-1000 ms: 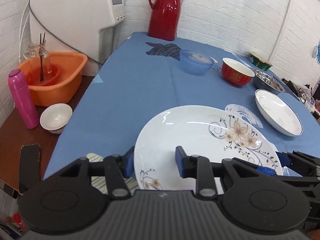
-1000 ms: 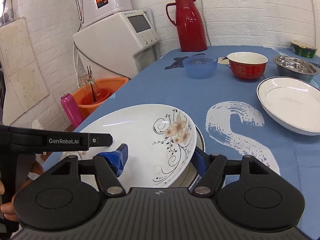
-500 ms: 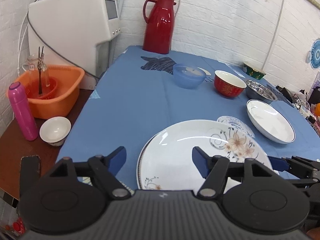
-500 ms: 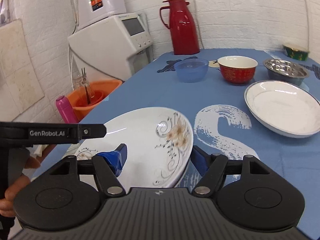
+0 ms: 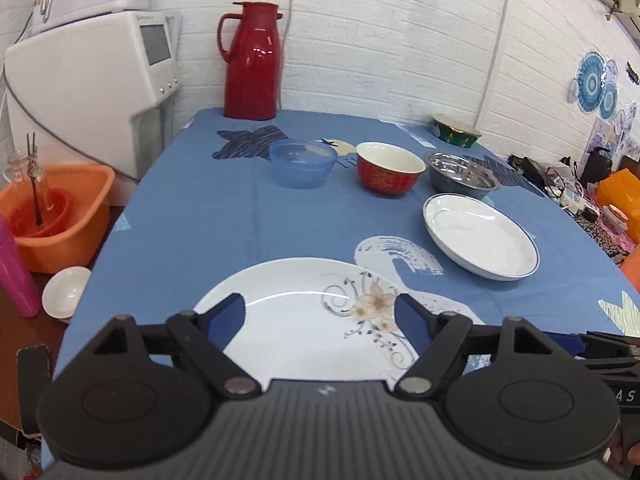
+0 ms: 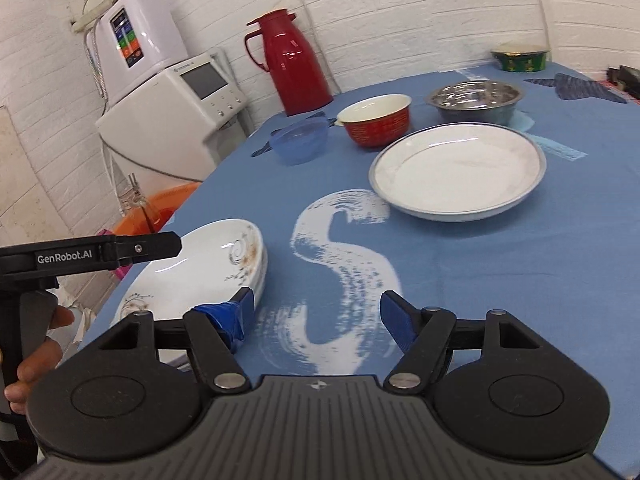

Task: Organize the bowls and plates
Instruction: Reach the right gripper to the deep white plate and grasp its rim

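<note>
Blue cloth covers the table (image 5: 208, 216), and near its front edge sits the floral plate (image 5: 304, 320), stacked on at least one more plate whose rims show beneath it in the right wrist view. The left gripper (image 5: 320, 316) hangs over this plate with its blue-padded fingers spread wide, holding nothing. The right gripper (image 6: 316, 312) is just right of the stack, its fingers also spread apart and empty, over the white brush-stroke print on the cloth; its left pad is close to the stack's rim, though contact cannot be told.

Farther back and to the right lies a white plate with a blue rim (image 5: 482, 236), flat on the cloth and well apart from the stack. Beyond it, a row runs across the table: a blue plastic bowl (image 5: 303, 162) on the left, a red bowl (image 5: 390, 168) in the middle, a steel bowl (image 5: 462, 170) on the right. A green bowl (image 5: 456, 131) stands at the far right corner, and a red thermos (image 5: 251, 62) at the far edge by the brick wall.

A hand (image 6: 34, 356) grips the left tool's handle.
</note>
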Motion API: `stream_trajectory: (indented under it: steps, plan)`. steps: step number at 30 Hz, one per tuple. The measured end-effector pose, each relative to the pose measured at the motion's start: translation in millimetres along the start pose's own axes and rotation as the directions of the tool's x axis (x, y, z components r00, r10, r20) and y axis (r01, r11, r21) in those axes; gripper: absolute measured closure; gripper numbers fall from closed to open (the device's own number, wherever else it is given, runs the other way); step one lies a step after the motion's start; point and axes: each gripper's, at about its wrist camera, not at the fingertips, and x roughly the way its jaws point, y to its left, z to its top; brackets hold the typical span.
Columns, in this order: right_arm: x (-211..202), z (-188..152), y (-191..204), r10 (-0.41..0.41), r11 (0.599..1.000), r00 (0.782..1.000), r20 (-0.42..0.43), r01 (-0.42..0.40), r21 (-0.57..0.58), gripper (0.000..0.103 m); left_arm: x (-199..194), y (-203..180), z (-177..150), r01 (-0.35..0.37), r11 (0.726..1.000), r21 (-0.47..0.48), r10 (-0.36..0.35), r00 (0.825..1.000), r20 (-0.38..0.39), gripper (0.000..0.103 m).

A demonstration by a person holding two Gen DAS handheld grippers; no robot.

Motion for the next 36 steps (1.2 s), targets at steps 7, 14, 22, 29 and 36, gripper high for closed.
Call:
stream_trajectory:
  steps: [7, 14, 22, 29, 36]
  plan:
    - [-18, 0, -42, -0.086, 0.993, 0.996, 0.026, 0.084, 0.079, 0.047, 16, -38, 11, 0.052, 0.998, 0.033, -0.052, 0.999, -0.014, 0.025]
    - [-17, 3, -65, -0.088, 0.989, 0.996, 0.025, 0.085, 0.124, 0.047, 30, -63, 21, 0.061, 0.995, 0.079, -0.059, 0.998, -0.025, 0.025]
    - [-13, 15, -92, -0.078, 0.982, 0.996, 0.040, 0.070, 0.175, 0.047, 57, -77, 34, 0.058, 0.993, 0.098, -0.051, 0.996, -0.075, 0.025]
    - [-14, 39, -111, -0.115, 0.982, 0.988, 0.101, 0.098, 0.162, 0.047, 82, -87, 44, 0.055, 0.988, 0.142, -0.038, 0.993, -0.116, 0.024]
    - [9, 72, -128, -0.162, 0.983, 0.980, 0.115, 0.150, 0.105, 0.046, 108, -97, 61, 0.065, 0.983, 0.174, -0.035, 0.985, -0.169, 0.022]
